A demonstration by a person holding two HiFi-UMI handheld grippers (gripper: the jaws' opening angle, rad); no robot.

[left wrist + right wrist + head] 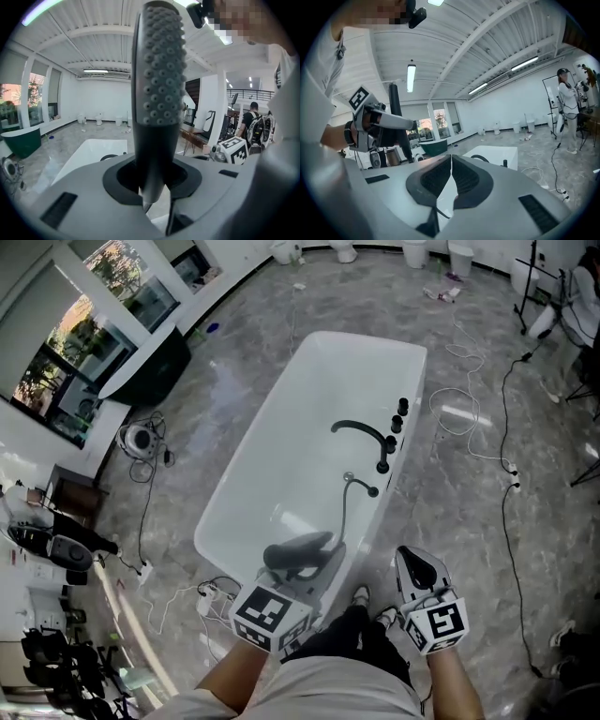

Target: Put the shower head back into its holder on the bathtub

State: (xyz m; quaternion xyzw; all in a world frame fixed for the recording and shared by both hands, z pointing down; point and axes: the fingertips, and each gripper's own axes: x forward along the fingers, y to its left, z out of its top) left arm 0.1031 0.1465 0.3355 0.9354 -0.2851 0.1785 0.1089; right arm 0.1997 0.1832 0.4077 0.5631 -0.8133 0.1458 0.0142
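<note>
The grey shower head (298,550) hangs over the near end of the white bathtub (281,446), and my left gripper (302,568) is shut on its handle. In the left gripper view the nubbed shower head (158,70) stands upright between the jaws of my left gripper (152,187). Its hose (343,512) runs up to the tub's right rim. There stand a black spout (361,431) and black fittings (383,465). My right gripper (419,563) is shut and empty, outside the tub to the right. From my right gripper (451,168) the left gripper (370,123) shows at left.
Cables (487,437) snake over the grey marble floor right of the tub, and a power strip (208,601) lies by its near left corner. A dark green tub (150,367) stands at the back left. A person (566,110) stands at the far right.
</note>
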